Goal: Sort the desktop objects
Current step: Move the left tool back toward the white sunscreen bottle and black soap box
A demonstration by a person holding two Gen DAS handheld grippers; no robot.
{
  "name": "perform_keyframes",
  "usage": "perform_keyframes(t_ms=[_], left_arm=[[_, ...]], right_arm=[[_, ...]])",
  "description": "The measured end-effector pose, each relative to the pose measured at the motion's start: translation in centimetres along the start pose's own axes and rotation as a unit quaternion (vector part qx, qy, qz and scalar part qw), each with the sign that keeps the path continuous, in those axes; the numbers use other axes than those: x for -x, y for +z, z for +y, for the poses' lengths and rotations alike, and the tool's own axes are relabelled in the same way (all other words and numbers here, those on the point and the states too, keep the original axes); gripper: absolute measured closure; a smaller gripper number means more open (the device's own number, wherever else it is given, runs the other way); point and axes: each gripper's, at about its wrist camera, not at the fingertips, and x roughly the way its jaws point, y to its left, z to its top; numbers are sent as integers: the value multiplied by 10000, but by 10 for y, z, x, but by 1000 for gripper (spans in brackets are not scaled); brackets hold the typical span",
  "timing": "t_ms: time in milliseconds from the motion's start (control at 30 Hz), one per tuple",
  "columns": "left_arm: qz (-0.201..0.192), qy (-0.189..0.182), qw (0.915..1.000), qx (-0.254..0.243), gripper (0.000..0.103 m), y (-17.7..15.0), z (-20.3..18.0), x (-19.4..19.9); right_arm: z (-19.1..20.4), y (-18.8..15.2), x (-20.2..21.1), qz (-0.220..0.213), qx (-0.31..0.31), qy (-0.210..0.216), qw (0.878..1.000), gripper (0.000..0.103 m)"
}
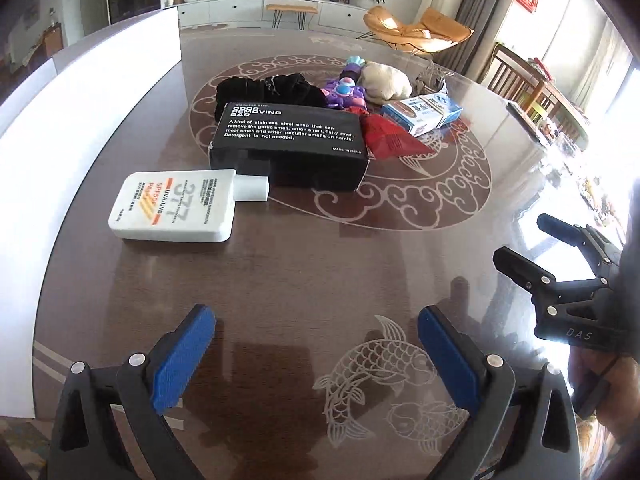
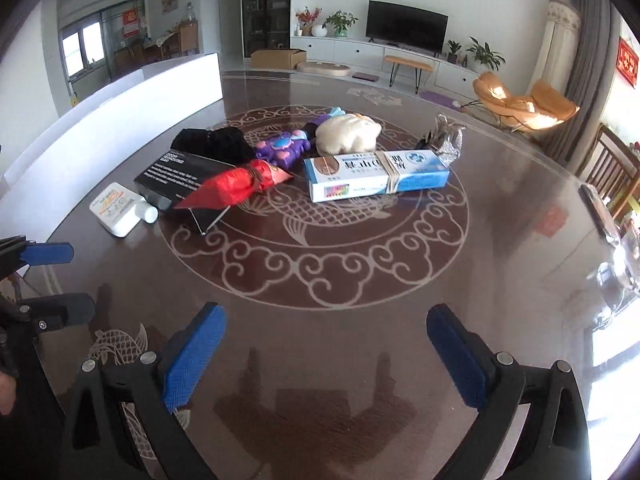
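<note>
Hovering over the bare near table point(image 2: 500, 240), the left gripper point(image 1: 316, 356) and right gripper point(image 2: 326, 354) gape wide, empty. Farther off lie the bottle point(image 1: 176, 210), black box point(image 1: 290, 142), red pouch point(image 2: 240, 184), blue carton point(image 2: 376, 174), purple toy point(image 2: 280, 148), clustered; a white board point(image 1: 80, 128) borders them.

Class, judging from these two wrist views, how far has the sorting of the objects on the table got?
Done: nothing visibly; the white bottle, black box, red packet, blue-and-white box, purple toy and cream plush lie clustered together on the table.
In hand: nothing; left gripper and right gripper are open and empty.
Left: every item.
</note>
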Motion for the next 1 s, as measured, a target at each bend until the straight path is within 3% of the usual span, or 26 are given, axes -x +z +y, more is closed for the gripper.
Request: perform_keyframes(t_ms=[100, 333, 533, 1000], left_arm=[[-55, 45, 10000, -8, 0, 1, 1, -2], [-226, 206, 9992, 272, 0, 5, 18, -11], [-251, 766, 9966, -161, 0, 6, 2, -21], [-371, 824, 9959, -105, 0, 12, 4, -28]], right_arm=[[-15, -16, -3, 119, -177, -95, 9997, 2], [3, -15, -15, 136, -301, -66, 9994, 1], [2, -15, -19, 172, -364, -7, 9992, 0], [2, -15, -20, 171, -363, -5, 9992, 0]])
